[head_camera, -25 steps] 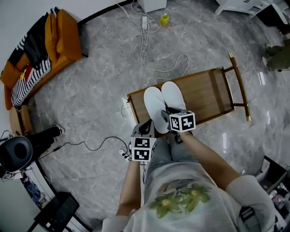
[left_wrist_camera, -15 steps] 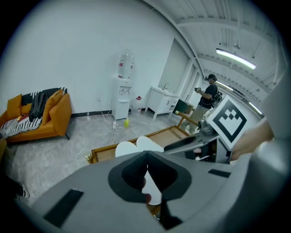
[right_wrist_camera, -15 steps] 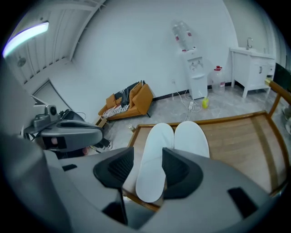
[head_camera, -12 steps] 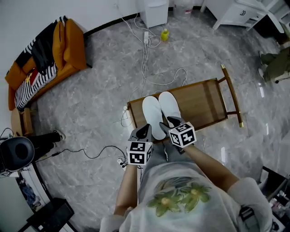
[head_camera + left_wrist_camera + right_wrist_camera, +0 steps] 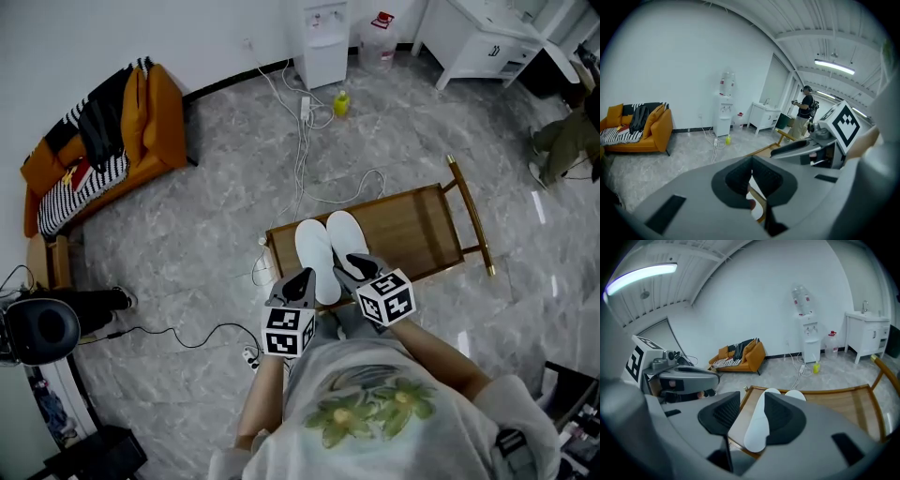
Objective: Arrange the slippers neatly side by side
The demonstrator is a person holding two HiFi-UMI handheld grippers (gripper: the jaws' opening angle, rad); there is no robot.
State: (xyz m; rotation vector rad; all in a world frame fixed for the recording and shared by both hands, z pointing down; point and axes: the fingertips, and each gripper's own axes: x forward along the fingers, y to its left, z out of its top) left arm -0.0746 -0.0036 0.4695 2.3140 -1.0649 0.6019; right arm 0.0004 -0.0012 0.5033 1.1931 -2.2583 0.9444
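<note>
- right tool (image 5: 751, 405): jaws spread, having just closed a little, nothing between them.
- left tool (image 5: 751, 163): tips pressed together, empty, just left of the right tool.
- white slippers (image 5: 317, 253): just ahead of and below both tools, side by side, close together, toes pointing away.
- wooden desk (image 5: 422, 220): under the slippers, stretching off to the right tool's side.

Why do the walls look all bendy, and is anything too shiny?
Both gripper views use a wide lens, so the wall curves and corners go dark; in the right gripper view the ceiling lamp glares; in the head view the floor shows pale glints.
</note>
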